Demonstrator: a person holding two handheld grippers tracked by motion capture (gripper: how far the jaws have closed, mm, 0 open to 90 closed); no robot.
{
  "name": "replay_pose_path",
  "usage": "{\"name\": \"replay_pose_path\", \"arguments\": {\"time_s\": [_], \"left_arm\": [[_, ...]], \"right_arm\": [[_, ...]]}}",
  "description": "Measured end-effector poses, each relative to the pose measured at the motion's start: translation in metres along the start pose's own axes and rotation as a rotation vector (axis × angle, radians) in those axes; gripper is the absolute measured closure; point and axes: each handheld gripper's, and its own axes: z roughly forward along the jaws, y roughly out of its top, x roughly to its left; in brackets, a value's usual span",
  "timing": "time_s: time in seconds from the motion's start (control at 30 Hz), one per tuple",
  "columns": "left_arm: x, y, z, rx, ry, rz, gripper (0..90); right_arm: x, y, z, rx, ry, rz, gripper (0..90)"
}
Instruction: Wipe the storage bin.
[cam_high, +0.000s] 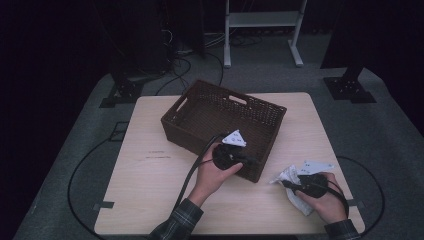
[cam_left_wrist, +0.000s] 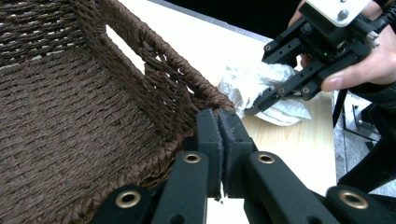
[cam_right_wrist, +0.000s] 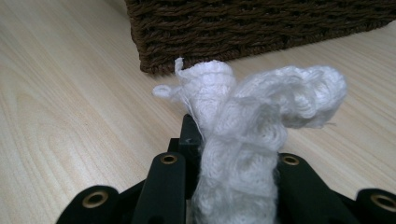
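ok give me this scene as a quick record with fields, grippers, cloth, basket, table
left gripper: jaws shut, nothing between them, at the near rim of the basket
right gripper: jaws closed on the white cloth
white cloth: crumpled, bunched up between the right jaws, partly resting on the table beside the basket
basket: dark brown woven, rectangular, cut-out handles, nothing seen inside
table: light wood, carries basket and cloth

A lab: floor cables (cam_high: 185, 67), stand bases (cam_high: 350, 89), dark surroundings.
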Motion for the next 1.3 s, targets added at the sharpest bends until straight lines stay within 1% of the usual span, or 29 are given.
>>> {"name": "replay_pose_path", "arguments": {"time_s": [0.07,0.2,0.23,0.27,0.3,0.37,0.4,0.43,0.47,0.53,0.57,0.67,0.7,0.73,0.8,0.87,0.93,0.97,1.0,1.07,1.17,1.27,1.3], "left_arm": [[0.002,0.000,-0.006,0.001,0.008,-0.001,85.7],[0.011,-0.003,-0.024,-0.009,0.035,-0.005,78.8],[0.015,-0.005,-0.030,-0.010,0.045,-0.014,76.9],[0.017,-0.006,-0.033,-0.012,0.046,-0.015,74.2],[0.020,-0.008,-0.039,-0.021,0.060,-0.027,73.7],[0.026,-0.012,-0.048,-0.036,0.097,-0.029,71.7],[0.028,-0.013,-0.052,-0.050,0.109,-0.024,71.1],[0.031,-0.016,-0.057,-0.080,0.133,-0.026,71.1],[0.035,-0.018,-0.062,-0.086,0.142,-0.035,70.2],[0.042,-0.020,-0.070,-0.083,0.142,-0.066,67.9],[0.046,-0.021,-0.074,-0.068,0.146,-0.074,66.1],[0.055,-0.025,-0.083,-0.048,0.165,-0.090,63.7],[0.059,-0.027,-0.088,-0.037,0.173,-0.085,62.8],[0.061,-0.027,-0.091,-0.030,0.173,-0.084,61.1],[0.066,-0.029,-0.096,-0.024,0.192,-0.083,59.8],[0.073,-0.030,-0.104,0.004,0.211,-0.075,59.0],[0.079,-0.031,-0.111,0.012,0.220,-0.078,58.5],[0.082,-0.032,-0.114,0.018,0.230,-0.072,58.2],[0.086,-0.032,-0.119,0.016,0.248,-0.077,58.0],[0.092,-0.034,-0.124,0.025,0.266,-0.079,56.8],[0.104,-0.036,-0.134,0.046,0.304,-0.074,55.7],[0.115,-0.038,-0.141,0.048,0.329,-0.092,54.4],[0.121,-0.040,-0.145,0.051,0.343,-0.094,54.1]], "right_arm": [[-0.001,-0.001,0.000,-0.001,-0.002,0.004,73.5],[-0.001,-0.001,0.000,-0.001,-0.007,0.004,73.5],[-0.001,-0.001,0.000,-0.001,-0.008,0.004,73.4],[-0.001,-0.001,0.000,-0.002,-0.009,0.004,73.4],[-0.001,-0.001,0.000,-0.002,-0.009,0.003,73.3],[-0.001,-0.001,0.001,0.001,-0.012,0.004,73.2],[-0.001,-0.001,0.001,0.001,-0.013,0.002,73.2],[-0.001,-0.001,0.001,0.002,-0.014,0.002,73.2],[-0.001,-0.002,0.001,0.002,-0.016,0.004,73.2],[-0.002,-0.002,0.000,0.002,-0.015,0.009,73.1],[-0.002,-0.002,0.000,0.001,-0.017,0.008,73.1],[-0.003,-0.002,0.000,0.001,-0.020,0.003,73.0],[-0.003,-0.003,0.000,0.003,-0.018,0.005,73.0],[-0.003,-0.003,0.001,0.004,-0.019,0.004,72.9],[-0.003,-0.003,0.000,0.002,-0.018,0.006,72.9],[-0.004,-0.003,0.001,0.003,-0.019,0.007,72.8],[-0.004,-0.003,0.001,0.003,-0.018,0.008,72.8],[-0.004,-0.003,0.001,0.002,-0.018,0.008,72.8],[-0.004,-0.003,0.000,0.001,-0.019,0.005,72.8],[-0.004,-0.003,0.000,0.002,-0.018,0.005,72.8],[-0.004,-0.003,0.001,0.005,-0.017,0.005,72.8],[-0.004,-0.003,0.002,0.008,-0.018,0.004,72.8],[-0.004,-0.003,0.002,0.008,-0.018,0.004,72.8]]}}
